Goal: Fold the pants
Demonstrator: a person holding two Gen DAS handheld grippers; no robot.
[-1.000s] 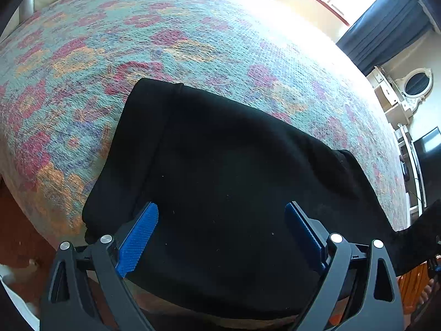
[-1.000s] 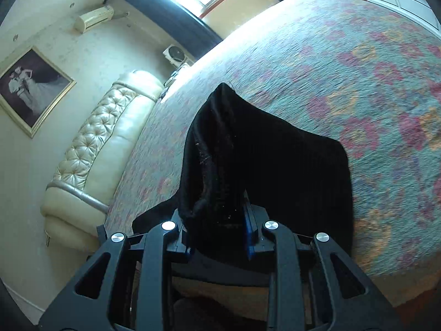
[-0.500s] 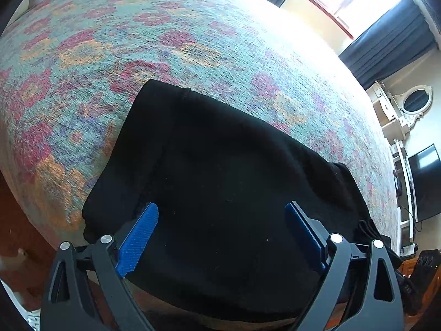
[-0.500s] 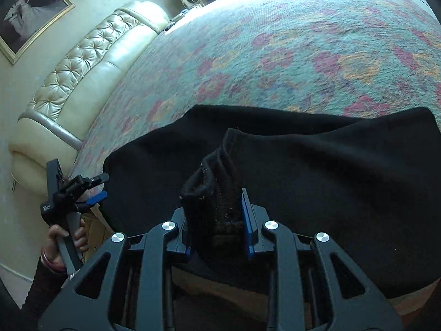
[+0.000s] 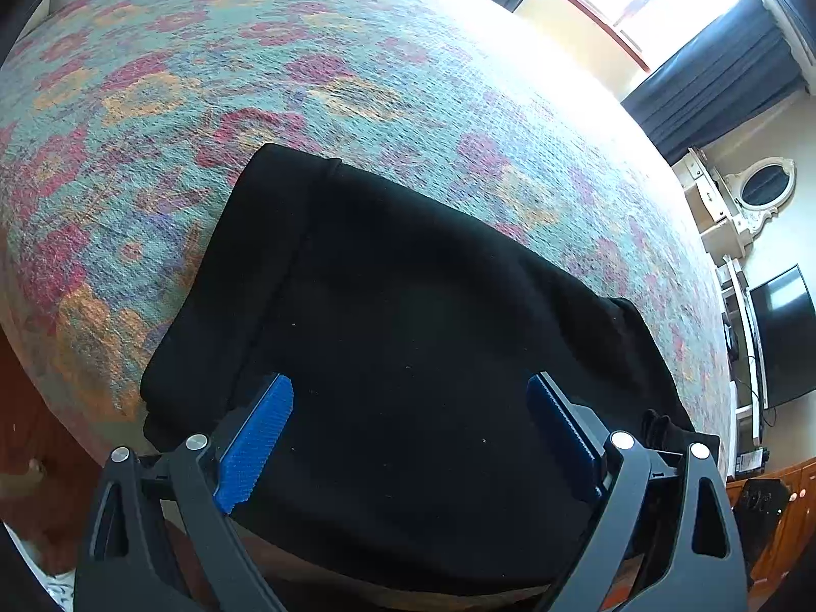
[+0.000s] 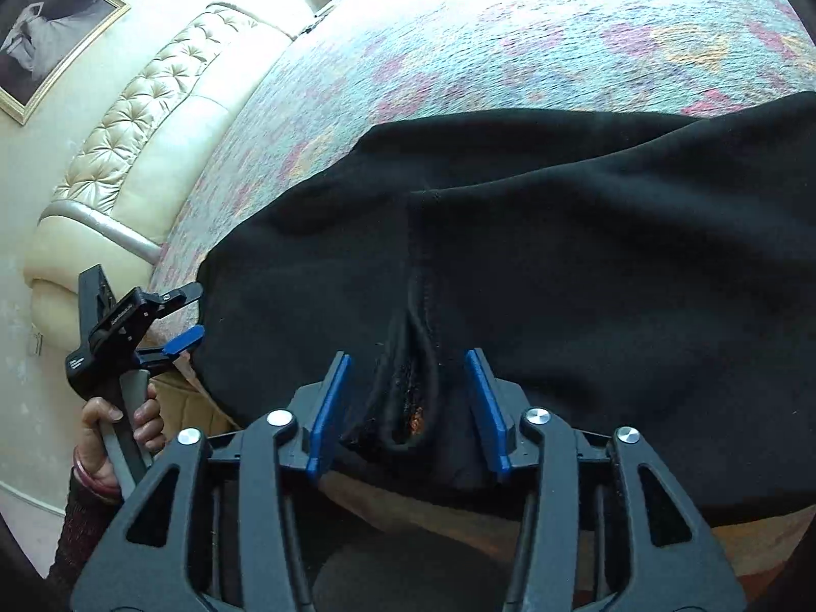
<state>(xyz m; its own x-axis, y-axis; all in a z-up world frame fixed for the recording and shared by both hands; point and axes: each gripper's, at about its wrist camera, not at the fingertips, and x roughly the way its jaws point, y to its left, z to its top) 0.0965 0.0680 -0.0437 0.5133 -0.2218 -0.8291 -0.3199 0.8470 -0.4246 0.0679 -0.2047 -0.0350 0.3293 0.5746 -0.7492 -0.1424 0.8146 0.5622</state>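
Around pants hem [image 6: 408, 398], opening right tongs [image 6: 408, 392], probably clear.

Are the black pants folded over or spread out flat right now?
Folded over: the black pants lie doubled on the bedspread, an upper layer's edge crossing the lower one.
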